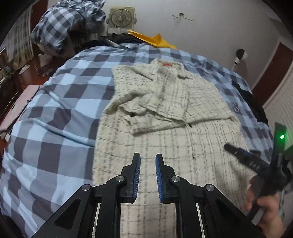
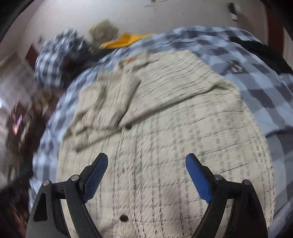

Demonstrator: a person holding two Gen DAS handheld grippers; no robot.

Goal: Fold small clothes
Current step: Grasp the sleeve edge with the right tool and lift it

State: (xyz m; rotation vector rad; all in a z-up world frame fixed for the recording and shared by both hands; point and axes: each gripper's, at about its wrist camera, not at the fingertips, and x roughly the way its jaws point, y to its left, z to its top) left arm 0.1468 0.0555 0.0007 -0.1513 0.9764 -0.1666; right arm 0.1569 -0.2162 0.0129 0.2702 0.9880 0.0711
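- A cream shirt (image 1: 164,113) with thin dark check lines lies spread over the blue-and-grey checked duvet (image 1: 55,113) on the bed, collar and orange neck label (image 1: 166,64) at the far end.
- Its upper part is rumpled: one sleeve is folded in across the chest, and small dark buttons (image 1: 190,125) show along the front.
- The left gripper (image 1: 148,161) hovers over the shirt's lower half, its blue-padded fingers a narrow gap apart and holding nothing.
- The right gripper (image 2: 146,163) is over the same lower part of the shirt (image 2: 155,128), fingers spread wide and empty; that view is blurred.
- From the left camera, the right gripper (image 1: 228,147) shows at the shirt's right edge, held in a bare hand (image 1: 265,208).
- A box fan (image 1: 121,17) stands against the far wall, with a yellow cloth (image 1: 155,39) beyond the bed.
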